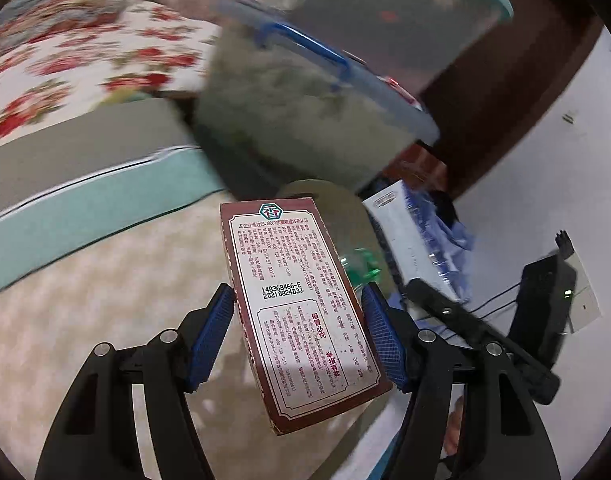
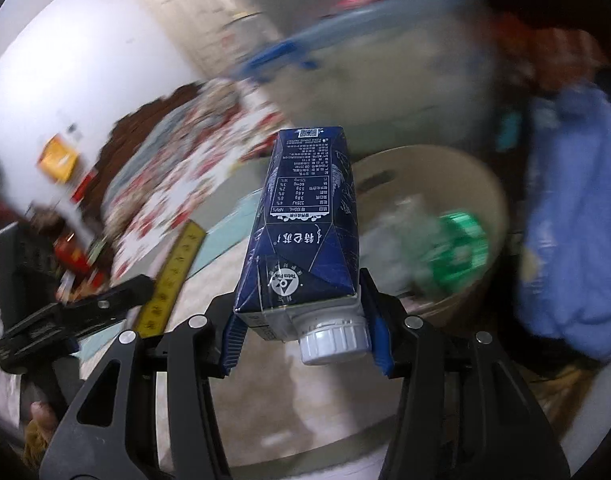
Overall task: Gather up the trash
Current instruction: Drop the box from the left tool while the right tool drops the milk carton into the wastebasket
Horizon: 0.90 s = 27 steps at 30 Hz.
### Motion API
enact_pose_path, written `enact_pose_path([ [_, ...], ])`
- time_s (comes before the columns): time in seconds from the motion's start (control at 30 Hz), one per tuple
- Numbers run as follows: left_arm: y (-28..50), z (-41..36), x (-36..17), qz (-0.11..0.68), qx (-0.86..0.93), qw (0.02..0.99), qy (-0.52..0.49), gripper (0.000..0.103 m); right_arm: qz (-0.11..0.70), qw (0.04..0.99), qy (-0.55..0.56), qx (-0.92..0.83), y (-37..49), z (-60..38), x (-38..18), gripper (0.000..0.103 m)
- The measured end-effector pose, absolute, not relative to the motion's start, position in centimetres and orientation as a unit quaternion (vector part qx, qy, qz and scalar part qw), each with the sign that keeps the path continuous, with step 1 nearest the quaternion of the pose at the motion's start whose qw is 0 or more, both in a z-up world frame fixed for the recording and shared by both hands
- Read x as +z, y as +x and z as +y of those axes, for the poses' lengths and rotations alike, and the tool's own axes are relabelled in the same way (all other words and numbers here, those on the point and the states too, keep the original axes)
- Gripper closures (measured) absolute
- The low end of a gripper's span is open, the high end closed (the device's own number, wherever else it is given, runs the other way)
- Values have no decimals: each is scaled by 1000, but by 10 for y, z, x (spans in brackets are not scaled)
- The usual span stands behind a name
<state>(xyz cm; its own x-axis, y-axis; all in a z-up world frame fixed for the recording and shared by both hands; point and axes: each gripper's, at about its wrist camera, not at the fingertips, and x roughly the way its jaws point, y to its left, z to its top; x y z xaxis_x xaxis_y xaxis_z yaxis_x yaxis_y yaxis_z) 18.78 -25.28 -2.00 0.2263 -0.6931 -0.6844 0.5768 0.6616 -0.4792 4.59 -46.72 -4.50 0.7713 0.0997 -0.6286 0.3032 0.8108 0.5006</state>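
My left gripper (image 1: 301, 332) is shut on a flat maroon and white carton box (image 1: 297, 304) with printed text, held above the floor. My right gripper (image 2: 305, 328) is shut on a dark blue milk carton (image 2: 305, 224) with a white screw cap, cap end toward the camera. A beige round bin (image 2: 481, 196) stands just beyond the milk carton, with a green bottle (image 2: 461, 252) and clear plastic in it. The bin's rim (image 1: 325, 192) and the green bottle (image 1: 361, 268) also show behind the box in the left wrist view.
A clear storage tub with a blue lid (image 1: 305, 92) stands behind the bin. A bed with a floral quilt (image 1: 77, 56) and teal frame (image 1: 85, 216) lies to the left. A blue cloth (image 2: 573, 216) hangs right of the bin. The other gripper (image 2: 65, 316) and a yellow ruler (image 2: 173, 276) show left.
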Motion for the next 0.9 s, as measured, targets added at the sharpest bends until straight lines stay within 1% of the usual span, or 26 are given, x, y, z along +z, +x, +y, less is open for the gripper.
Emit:
enact_pose_path([
  [0.1,205,-305,-24,486,-432,757,-56,40,337,883,317,-78,52,-494,-54,51],
  [0.23,220,-351,-38,501,-439,744,-42,38,350,872,328,-95,64,-522,-74,50],
  [0.3,228,-369,-51,514,-438,737,-34,23,368,867,322,-99,76,-529,-85,46],
  [0.33,233,-376,-60,521,-426,739,-27,16,373,865,320,-102,81,-533,-87,33],
  [0.37,236,-381,-65,526,-418,740,-25,16,373,864,320,-109,83,-536,-90,28],
  [0.4,239,-383,-70,534,-413,737,-25,17,370,864,321,-112,85,-538,-92,28],
  [0.47,240,-377,-73,539,-410,735,-34,17,359,868,323,-113,79,-537,-90,28],
  [0.63,230,-343,-52,505,-412,757,-41,17,325,880,325,-118,57,-529,-84,28],
  [0.9,182,-279,-20,454,-393,799,-27,16,307,889,329,-88,15,-485,-63,28],
])
